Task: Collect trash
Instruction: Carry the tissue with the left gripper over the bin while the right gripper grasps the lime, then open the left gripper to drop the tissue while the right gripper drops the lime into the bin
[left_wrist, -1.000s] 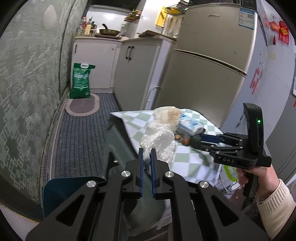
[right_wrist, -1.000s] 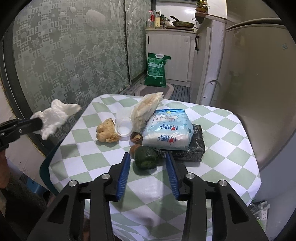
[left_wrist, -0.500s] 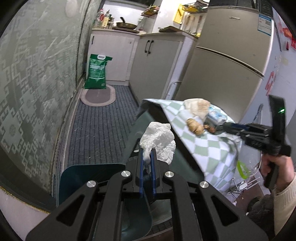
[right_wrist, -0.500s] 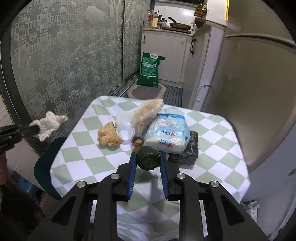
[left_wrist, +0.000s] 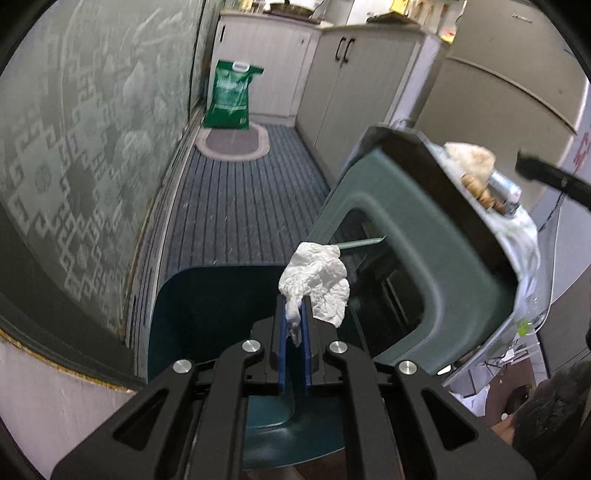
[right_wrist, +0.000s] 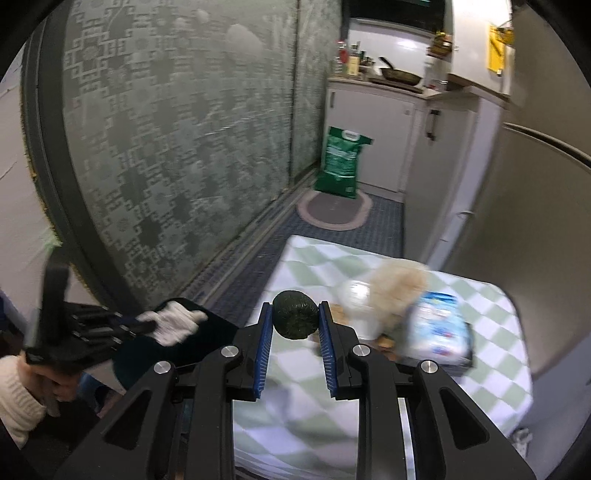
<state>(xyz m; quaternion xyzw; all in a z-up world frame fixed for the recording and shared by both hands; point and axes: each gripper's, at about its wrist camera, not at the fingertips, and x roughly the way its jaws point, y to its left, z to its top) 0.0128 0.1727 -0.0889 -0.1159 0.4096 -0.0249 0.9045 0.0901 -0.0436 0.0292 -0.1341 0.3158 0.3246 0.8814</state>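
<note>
My left gripper (left_wrist: 293, 314) is shut on a crumpled white tissue (left_wrist: 317, 280) and points down over a dark teal bin (left_wrist: 207, 314) on the floor by the wall. The right wrist view shows that same left gripper (right_wrist: 142, 325) with the tissue (right_wrist: 177, 325) at the left, over the bin (right_wrist: 207, 332). My right gripper (right_wrist: 295, 325) is shut on a dark green avocado (right_wrist: 295, 318), both blue pads pressing its sides. The avocado hangs above the near left part of the green-and-white checked table (right_wrist: 491, 306).
On the table lie a white cup (right_wrist: 356, 295), a tan bag (right_wrist: 399, 278) and a blue-white pack (right_wrist: 439, 325), all blurred. A grey-green plastic stool (left_wrist: 424, 221) stands against the table. A green sack (left_wrist: 229, 96) and oval mat (left_wrist: 232, 144) lie farther down the ribbed floor.
My left gripper sank with the tissue from beside the table to over the teal bin. My right gripper closed on the avocado and lifted it up and left off the table.
</note>
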